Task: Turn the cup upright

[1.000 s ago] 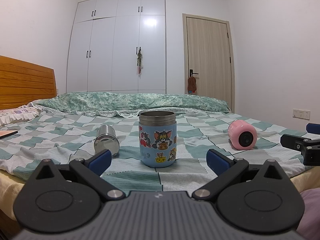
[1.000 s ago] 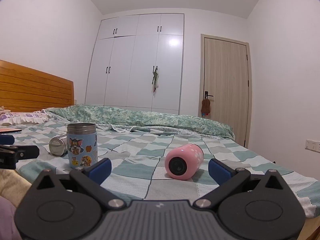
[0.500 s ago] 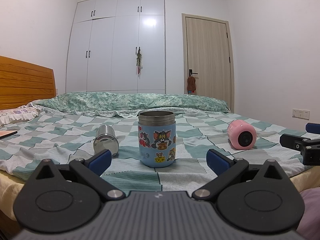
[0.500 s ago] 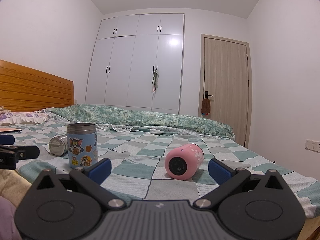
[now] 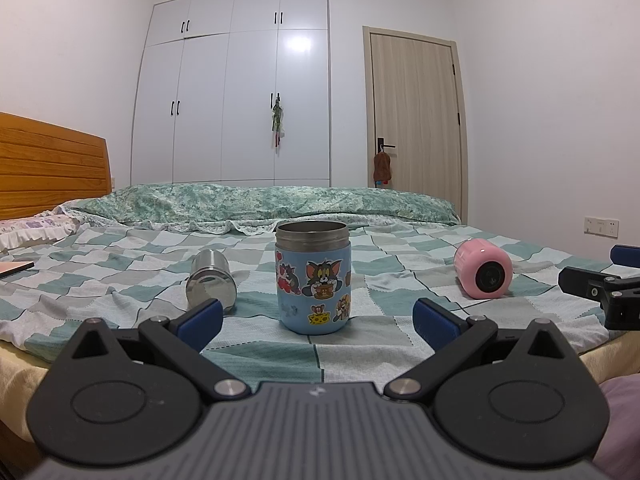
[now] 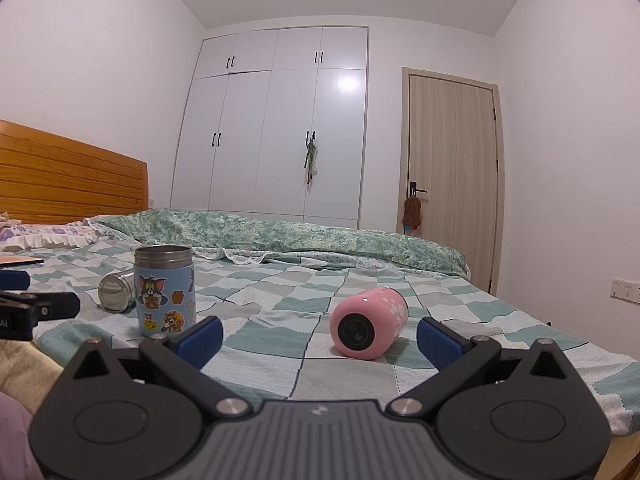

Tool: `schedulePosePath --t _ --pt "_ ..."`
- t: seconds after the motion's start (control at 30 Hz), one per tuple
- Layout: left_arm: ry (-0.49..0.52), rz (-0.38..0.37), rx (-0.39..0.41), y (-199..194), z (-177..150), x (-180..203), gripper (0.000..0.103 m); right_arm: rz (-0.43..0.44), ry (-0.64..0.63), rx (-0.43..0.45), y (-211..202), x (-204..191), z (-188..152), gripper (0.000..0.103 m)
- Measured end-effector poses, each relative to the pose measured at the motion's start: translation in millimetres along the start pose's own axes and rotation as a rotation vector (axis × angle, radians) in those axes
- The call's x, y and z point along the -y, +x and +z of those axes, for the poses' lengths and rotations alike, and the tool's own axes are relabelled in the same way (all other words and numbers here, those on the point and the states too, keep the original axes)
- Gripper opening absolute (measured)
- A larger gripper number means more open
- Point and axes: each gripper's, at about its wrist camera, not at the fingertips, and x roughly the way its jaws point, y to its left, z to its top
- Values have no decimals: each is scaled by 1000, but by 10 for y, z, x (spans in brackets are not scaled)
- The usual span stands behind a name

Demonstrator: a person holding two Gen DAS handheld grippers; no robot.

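My left gripper [image 5: 316,316] and right gripper [image 6: 319,334] both hover low over the bed [image 5: 120,280], jaws wide and empty. The blue cup [image 5: 313,277], covered in cat-and-mouse cartoon stickers, stands upright. The pink cup [image 6: 368,323] and steel cup [image 5: 210,280] lie on their sides. No writing is legible.

pink cup [image 6: 369,323] unobstructed, blue cup [image 6: 164,290] well apart
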Motion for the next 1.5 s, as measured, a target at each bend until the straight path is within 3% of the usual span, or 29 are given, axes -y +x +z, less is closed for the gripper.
schedulePosePath --t 1.5 --pt "-11 -4 -4 14 -9 23 103 6 11 -17 -7 6 28 103"
